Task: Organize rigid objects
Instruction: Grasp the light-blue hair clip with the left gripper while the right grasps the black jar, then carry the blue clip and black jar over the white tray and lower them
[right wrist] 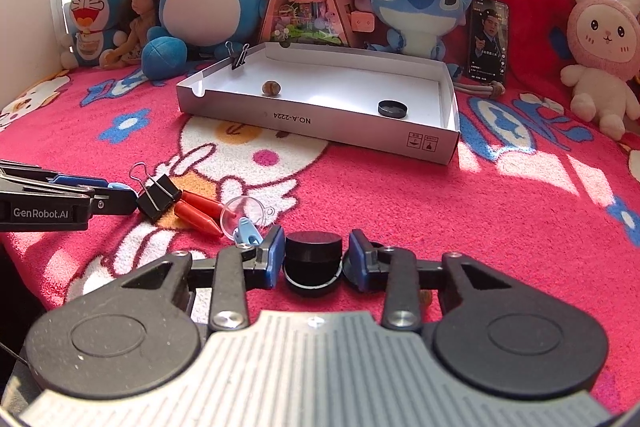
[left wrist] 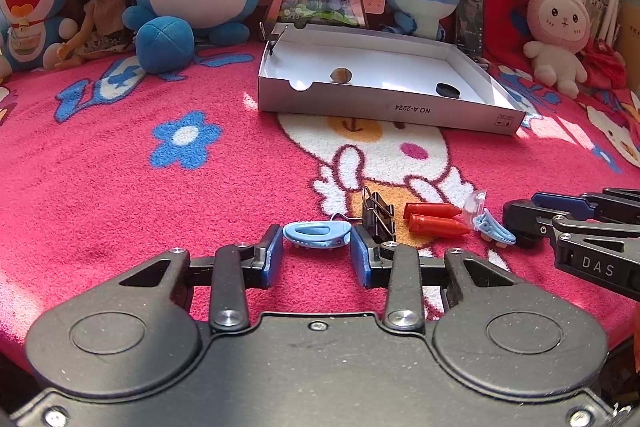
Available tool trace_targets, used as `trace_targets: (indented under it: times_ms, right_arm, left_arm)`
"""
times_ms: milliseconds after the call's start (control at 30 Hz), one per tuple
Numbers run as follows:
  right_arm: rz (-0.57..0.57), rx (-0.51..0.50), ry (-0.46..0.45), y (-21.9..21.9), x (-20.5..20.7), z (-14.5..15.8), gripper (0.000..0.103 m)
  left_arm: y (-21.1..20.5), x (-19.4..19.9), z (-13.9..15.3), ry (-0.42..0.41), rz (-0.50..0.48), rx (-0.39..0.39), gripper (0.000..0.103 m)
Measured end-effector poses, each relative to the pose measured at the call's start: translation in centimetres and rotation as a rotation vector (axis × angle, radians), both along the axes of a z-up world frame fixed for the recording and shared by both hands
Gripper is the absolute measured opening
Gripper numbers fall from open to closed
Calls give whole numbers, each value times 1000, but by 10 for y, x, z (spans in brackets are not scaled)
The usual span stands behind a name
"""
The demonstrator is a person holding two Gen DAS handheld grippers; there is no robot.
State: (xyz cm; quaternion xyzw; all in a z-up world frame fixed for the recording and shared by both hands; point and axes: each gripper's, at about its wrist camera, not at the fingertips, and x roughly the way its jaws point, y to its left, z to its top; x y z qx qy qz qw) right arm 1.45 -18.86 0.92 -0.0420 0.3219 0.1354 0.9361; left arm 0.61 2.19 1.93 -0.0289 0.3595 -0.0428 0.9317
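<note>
Right now your left gripper (left wrist: pixel 316 253) pinches the light, slick blue hair clip (left wrist: pixel 316 234) on the blanket (left wrist: pixel 120 187), your right gripper (right wrist: pixel 312 259) the rigid black jar (right wrist: pixel 313 257) by its sides.

Between the near clutter and the white box (right wrist: pixel 320 115) lies a broad stretch of bare pink blanket (right wrist: pixel 460 211), free for passage, widest toward the blanket's right edge. Near the blanket's front edge a tight row blocks the way between the two grippers: black binder clip (right wrist: pixel 158 197), red crayons (right wrist: pixel 198 213), clear funnel (right wrist: pixel 244 213), small blue clip (right wrist: pixel 248 233). The box's open top is mostly free, holding only a walnut (right wrist: pixel 271 87) and a black lid (right wrist: pixel 393 108). Plush toys (right wrist: pixel 416 7) wall off the far edge.
</note>
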Motion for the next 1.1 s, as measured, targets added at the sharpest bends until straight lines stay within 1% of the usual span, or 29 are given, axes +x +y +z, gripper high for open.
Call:
trace_targets:
  times_ms: [133, 367, 600, 800, 967, 1100]
  right_arm:
    - [-11, -10, -27, 1, -2, 4, 37]
    - [-35, 11, -47, -4, 4, 12, 37]
    - [-67, 53, -70, -12, 18, 24, 37]
    - [-90, 69, -94, -16, 27, 32, 37]
    - [-107, 91, -91, -19, 36, 35, 37]
    - [-127, 124, -77, -25, 46, 37, 37]
  left_arm:
    - [-1, 1, 3, -4, -14, -6, 35]
    - [-2, 9, 13, -17, -28, -20, 35]
    - [-3, 24, 30, -48, -36, -29, 35]
    - [-2, 32, 40, -80, -37, -32, 35]
    - [-2, 40, 45, -83, -41, -38, 35]
    - [-2, 51, 48, -76, -41, -59, 35]
